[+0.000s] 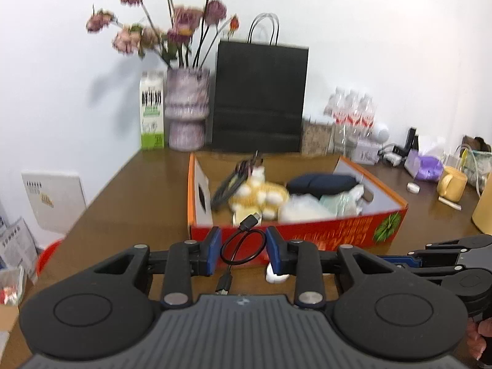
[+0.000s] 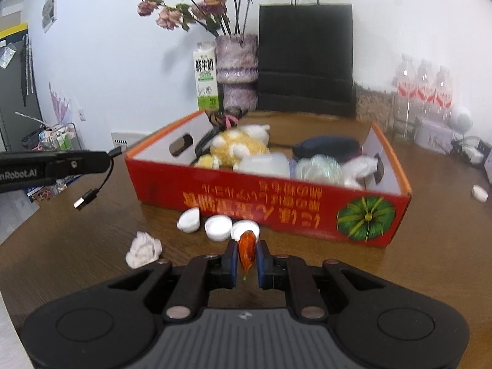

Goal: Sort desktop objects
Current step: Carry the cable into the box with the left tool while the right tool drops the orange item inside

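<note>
Now the left tool (image 1: 243, 252) gapes around a black cable (image 1: 243, 243); the right tool (image 2: 247, 256) pinches an orange wrapper (image 2: 246, 247).

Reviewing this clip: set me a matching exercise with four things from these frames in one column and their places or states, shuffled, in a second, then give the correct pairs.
Things:
1. black USB cable
2. orange-red piece
3. crumpled tissue
4. plush toy

Places or states:
A. lying inside the red box
B. between the right gripper fingers
C. loose on the table, left of the white caps
D. dangling from the left gripper

Pairs: 1-D, 2-B, 3-C, 4-A
</note>
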The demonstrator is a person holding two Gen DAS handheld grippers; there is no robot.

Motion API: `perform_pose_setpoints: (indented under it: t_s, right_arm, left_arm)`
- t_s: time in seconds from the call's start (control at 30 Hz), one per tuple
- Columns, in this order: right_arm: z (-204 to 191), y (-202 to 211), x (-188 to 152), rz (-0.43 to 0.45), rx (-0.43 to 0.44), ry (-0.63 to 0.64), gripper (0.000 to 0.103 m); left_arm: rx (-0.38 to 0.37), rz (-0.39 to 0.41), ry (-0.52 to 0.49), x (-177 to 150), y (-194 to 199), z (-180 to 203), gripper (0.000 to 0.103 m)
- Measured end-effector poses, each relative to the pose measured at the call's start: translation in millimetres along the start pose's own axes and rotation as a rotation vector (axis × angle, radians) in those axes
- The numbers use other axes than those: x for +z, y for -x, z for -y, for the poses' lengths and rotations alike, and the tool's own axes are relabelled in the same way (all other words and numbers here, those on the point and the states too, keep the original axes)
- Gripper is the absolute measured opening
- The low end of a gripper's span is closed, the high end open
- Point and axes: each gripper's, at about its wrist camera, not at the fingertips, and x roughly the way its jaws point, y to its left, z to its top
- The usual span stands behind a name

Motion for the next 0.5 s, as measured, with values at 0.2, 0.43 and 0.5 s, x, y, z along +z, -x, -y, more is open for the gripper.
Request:
perform_pose_setpoints:
  t_s: [0.2, 0.43, 0.5]
  right_arm:
    - [-1, 13, 29, 0.087, -0.004, 0.03, 0.012]
    - [3, 8, 65, 0.156, -0.006, 0.051, 0.012]
    - [7, 1, 76, 0.168, -0.009, 0.047, 0.012]
  left_arm:
    - [-0.01, 0.086, -0.027, 27, 5, 9, 0.032]
    - [-0.031, 0.158, -0.016, 60, -17, 19, 0.032]
    - [-0.037, 0.155, -0.006, 64, -32, 21, 0.032]
